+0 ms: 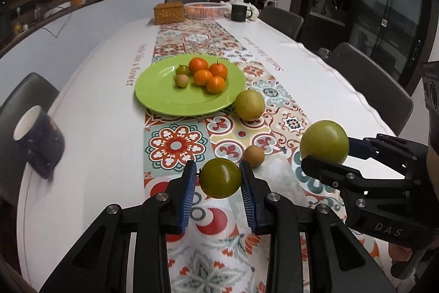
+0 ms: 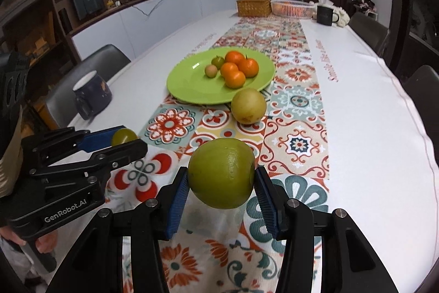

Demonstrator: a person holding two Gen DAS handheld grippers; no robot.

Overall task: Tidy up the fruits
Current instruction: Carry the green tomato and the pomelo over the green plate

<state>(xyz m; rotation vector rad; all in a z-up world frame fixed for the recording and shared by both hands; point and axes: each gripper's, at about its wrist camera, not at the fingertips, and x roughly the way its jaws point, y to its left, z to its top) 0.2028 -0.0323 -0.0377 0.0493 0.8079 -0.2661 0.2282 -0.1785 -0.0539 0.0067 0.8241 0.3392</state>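
My left gripper [image 1: 221, 177] is shut on a small green tomato [image 1: 221, 178] and holds it above the patterned runner. My right gripper [image 2: 221, 177] is shut on a larger green fruit [image 2: 221, 172], also lifted; it shows at the right in the left wrist view [image 1: 324, 142]. A lime-green plate [image 1: 164, 98] further along the table holds several oranges [image 1: 209, 73], a small green tomato [image 1: 182, 70] and a small tan fruit [image 1: 181, 80]. A yellow pear-like fruit [image 1: 249, 105] lies beside the plate's near right rim. A small brown fruit [image 1: 254, 155] lies on the runner near my left gripper.
A dark blue mug [image 1: 41, 144] stands near the table's left edge. At the far end are a wicker box [image 1: 168, 12], a white basket [image 1: 205, 9] and a dark mug [image 1: 238, 12]. Grey chairs [image 1: 367, 78] line both sides of the table.
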